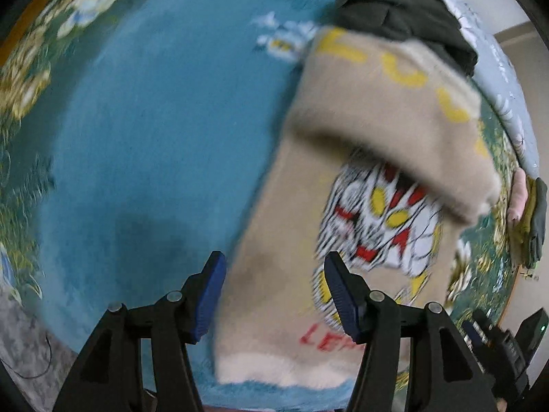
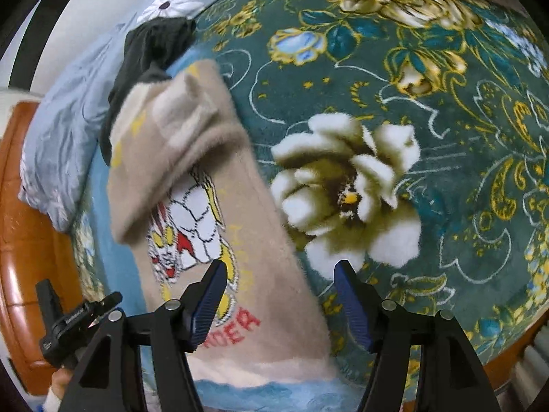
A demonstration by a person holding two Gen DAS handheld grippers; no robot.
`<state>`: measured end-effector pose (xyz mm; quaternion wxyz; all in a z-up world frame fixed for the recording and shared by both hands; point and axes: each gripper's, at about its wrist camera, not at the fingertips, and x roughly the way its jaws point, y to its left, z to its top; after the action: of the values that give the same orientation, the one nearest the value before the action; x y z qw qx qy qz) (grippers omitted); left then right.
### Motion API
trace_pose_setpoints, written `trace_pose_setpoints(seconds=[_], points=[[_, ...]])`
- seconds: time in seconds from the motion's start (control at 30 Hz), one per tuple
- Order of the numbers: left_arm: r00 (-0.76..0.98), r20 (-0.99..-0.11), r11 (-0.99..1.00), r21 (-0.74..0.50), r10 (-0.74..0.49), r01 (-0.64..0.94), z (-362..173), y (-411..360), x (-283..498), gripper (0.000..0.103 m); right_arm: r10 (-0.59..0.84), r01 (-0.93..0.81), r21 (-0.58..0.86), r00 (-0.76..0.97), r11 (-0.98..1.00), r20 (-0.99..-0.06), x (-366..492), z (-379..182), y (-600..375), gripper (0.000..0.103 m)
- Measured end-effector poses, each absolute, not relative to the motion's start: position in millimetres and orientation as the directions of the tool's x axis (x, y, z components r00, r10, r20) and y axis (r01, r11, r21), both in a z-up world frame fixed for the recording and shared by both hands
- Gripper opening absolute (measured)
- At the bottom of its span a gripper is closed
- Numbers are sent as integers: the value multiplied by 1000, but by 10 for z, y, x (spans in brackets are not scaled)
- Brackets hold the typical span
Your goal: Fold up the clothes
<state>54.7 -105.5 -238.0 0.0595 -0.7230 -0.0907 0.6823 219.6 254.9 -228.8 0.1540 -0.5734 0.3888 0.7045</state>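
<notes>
A fuzzy beige sweater (image 1: 291, 274) with a cartoon print and red letters lies on the floral blanket (image 1: 154, 137). Its far part is folded back over the body, with yellow letters showing. My left gripper (image 1: 274, 288) is open and empty above the sweater's near left side. In the right wrist view the sweater (image 2: 260, 257) lies left of centre. My right gripper (image 2: 279, 295) is open and empty above its near right edge. The other gripper (image 2: 68, 322) shows at the lower left there.
A dark green garment (image 1: 405, 13) lies bunched beyond the sweater; it also shows in the right wrist view (image 2: 151, 51). A light blue floral duvet (image 2: 68, 127) lies at the far side. A wooden bed frame (image 2: 27, 240) runs along the left. More clothes (image 1: 525, 219) lie at the right edge.
</notes>
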Motion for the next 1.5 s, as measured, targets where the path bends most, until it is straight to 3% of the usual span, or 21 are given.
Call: trace_pose_setpoints(seconds=[0.13,0.37,0.43,0.5,0.57,0.6,0.63,0.67,0.7,1.1,1.3,1.43,1.5], points=[[106,-971,-977,-212,214,31,-2622,-1061,703,61,-236,-642,354,-265,-680,-935,2105,-2454,2503,68],[182,-960,-977,-202,212,73,-2881,-1243,967,61,-383,-666,382,-155,-641,-911,2178,-2903,2428,68],[183,-958,-974,-214,223,69,-2887,-1275,1015,60,-412,-675,376,-116,-635,-904,2214,-2991,2393,59],[184,-951,-969,-239,248,70,-2888,-1275,1034,58,-430,-678,368,-84,-636,-899,2249,-3037,2344,42],[191,-946,-965,-252,261,72,-2896,-1262,1041,38,-433,-672,357,-60,-649,-899,2271,-3044,2294,33],[198,-945,-965,-250,260,72,-2905,-1249,1039,34,-434,-672,356,-58,-649,-899,2278,-3023,2281,25],[205,-948,-969,-236,245,68,-2909,-1237,1033,19,-437,-675,359,-59,-644,-897,2279,-2998,2279,21],[214,-947,-971,-229,239,69,-2910,-1232,1025,10,-444,-678,367,-67,-637,-893,2277,-2958,2283,15],[217,-943,-968,-239,251,82,-2880,-1233,1011,10,-451,-679,376,-75,-630,-889,2270,-2912,2288,13],[33,-847,-837,-517,530,179,-1952,-1274,107,10,-545,-645,664,-425,-379,-723,1594,-2062,2824,11],[-56,-798,-746,-583,600,323,-2077,-1215,-883,10,-526,-679,685,-494,-263,-692,1065,-2076,3176,11],[-105,-766,-659,-607,635,443,-2206,-1315,-1050,12,-490,-723,668,-523,-177,-697,868,-2212,3331,18],[-152,-746,-596,-622,648,508,-2269,-1390,-1049,12,-467,-732,666,-543,-144,-698,858,-2221,3426,29]])
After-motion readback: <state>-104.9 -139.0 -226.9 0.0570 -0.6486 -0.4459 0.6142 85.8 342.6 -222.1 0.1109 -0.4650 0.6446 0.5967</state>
